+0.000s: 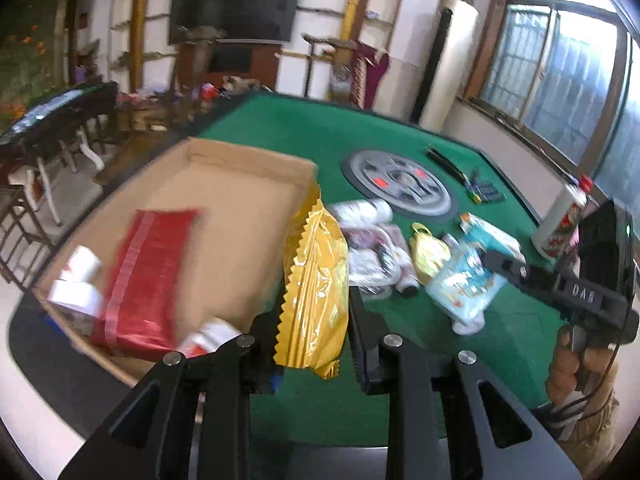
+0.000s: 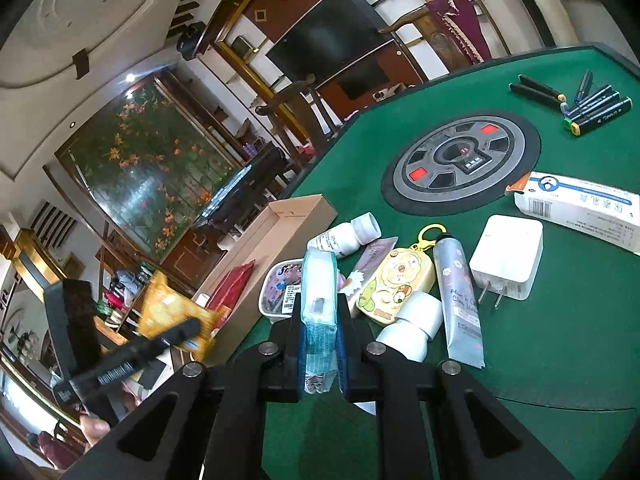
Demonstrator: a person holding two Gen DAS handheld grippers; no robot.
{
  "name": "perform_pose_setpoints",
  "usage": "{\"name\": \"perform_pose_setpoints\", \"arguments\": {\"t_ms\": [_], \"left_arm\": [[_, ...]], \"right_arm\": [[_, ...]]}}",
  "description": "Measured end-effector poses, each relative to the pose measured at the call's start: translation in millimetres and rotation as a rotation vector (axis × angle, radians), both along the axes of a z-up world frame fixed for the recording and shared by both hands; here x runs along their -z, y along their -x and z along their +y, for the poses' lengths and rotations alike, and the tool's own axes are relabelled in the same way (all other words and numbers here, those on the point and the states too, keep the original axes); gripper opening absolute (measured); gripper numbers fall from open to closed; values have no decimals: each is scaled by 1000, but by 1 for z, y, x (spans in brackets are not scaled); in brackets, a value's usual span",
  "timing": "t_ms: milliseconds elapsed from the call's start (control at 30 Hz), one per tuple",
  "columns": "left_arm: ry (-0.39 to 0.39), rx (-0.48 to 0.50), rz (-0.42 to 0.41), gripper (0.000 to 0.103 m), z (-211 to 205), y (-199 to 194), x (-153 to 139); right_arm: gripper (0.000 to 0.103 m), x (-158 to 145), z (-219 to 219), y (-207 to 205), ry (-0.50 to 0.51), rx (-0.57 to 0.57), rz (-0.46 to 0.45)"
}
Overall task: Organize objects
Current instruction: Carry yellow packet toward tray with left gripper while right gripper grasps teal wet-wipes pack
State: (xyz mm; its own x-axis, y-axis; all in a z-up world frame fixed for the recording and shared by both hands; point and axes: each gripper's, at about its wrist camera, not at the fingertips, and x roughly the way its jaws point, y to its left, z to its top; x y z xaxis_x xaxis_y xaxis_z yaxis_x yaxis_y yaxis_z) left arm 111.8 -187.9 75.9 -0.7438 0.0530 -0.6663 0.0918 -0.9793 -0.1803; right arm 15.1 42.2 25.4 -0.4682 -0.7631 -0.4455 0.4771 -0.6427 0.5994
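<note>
1. My left gripper (image 1: 314, 320) is clamped on a gold snack packet (image 1: 316, 292), held above the table's edge.
2. The cardboard box (image 1: 240, 200) lies at ten o'clock of the packet, with a red pouch (image 1: 148, 280) inside.
3. My right gripper (image 2: 319, 320) pinches a blue tissue pack (image 2: 318, 320) over the green table (image 2: 520, 360).
4. A white charger (image 2: 508, 256) sits at two o'clock of the tissue pack.

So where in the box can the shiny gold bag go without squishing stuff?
The cardboard box has bare floor in its far half, between the red packet and the far wall. The near corner is crowded: white rolls and the red packet sit there. On the green table, the heap beside the round centre plate is packed tight.
</note>
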Motion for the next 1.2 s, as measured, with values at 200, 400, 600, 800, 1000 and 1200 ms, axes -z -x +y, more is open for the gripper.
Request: {"name": "perform_pose_setpoints", "arguments": {"t_ms": [200,400,600,800,1000,1200], "left_arm": [[21,-101,46,26,-33,-18,-22],[27,-144,46,26,-47,-25,-24],[35,-174,61,26,-58,-32,-30],[29,-214,76,26,-76,-41,-37],[39,-234,50,26,-85,-38,-33],[52,-217,18,26,-82,-24,-24]], "right_arm": [[13,-1,-4,-1,2,-19,11],[13,-1,-8,-2,8,-33,9],[13,-6,-24,-5,9,-67,18],[13,-19,-62,-1,-13,-140,41],[13,-43,-115,15,4,-210,55],[13,-26,-136,12,41,-287,47]]}}
